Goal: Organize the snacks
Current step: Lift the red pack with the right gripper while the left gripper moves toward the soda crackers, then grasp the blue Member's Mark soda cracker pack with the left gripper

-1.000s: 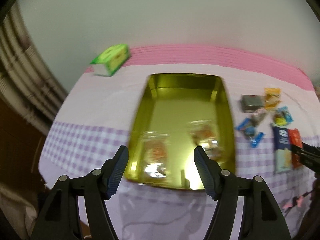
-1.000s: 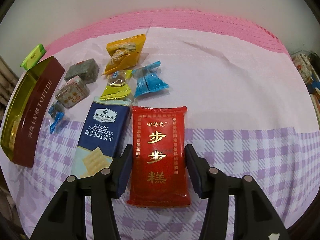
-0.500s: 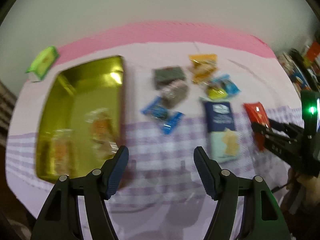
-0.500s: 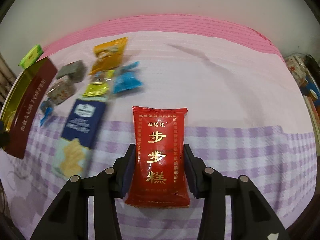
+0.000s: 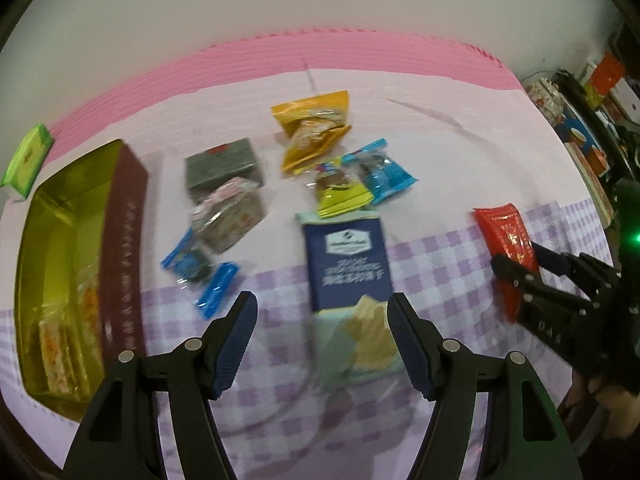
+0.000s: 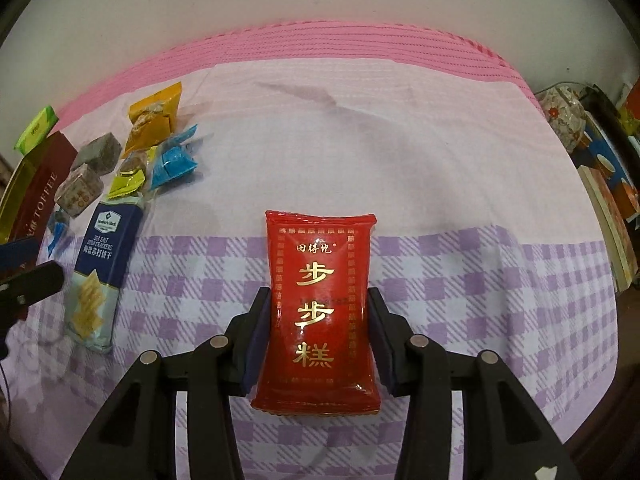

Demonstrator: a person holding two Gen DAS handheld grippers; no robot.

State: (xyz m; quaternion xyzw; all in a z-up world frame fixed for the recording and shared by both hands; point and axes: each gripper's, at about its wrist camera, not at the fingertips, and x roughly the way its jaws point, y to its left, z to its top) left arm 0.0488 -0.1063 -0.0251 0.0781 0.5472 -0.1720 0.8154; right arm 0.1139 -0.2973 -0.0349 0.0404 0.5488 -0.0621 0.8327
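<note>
Right gripper (image 6: 316,336), bottom centre: pinching red snack pack (image 6: 320,304) by its long edges, looks light, puffy, slick foil, so best gripped mid-body. Left gripper (image 5: 322,344) spread wide, empty, over blurry cracker pack (image 5: 348,276). Far left, gold tin (image 5: 60,264), contents hard to make out.

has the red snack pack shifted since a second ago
Yes. The red snack pack, in the right tongs, has moved right, away from the blue cracker pack it lay beside.

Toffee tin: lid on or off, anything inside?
Lid off, partly filled. The toffee tin shows its bare gold interior, with clear-wrapped orange snacks lying at its near end; the rest looks bare.
</note>
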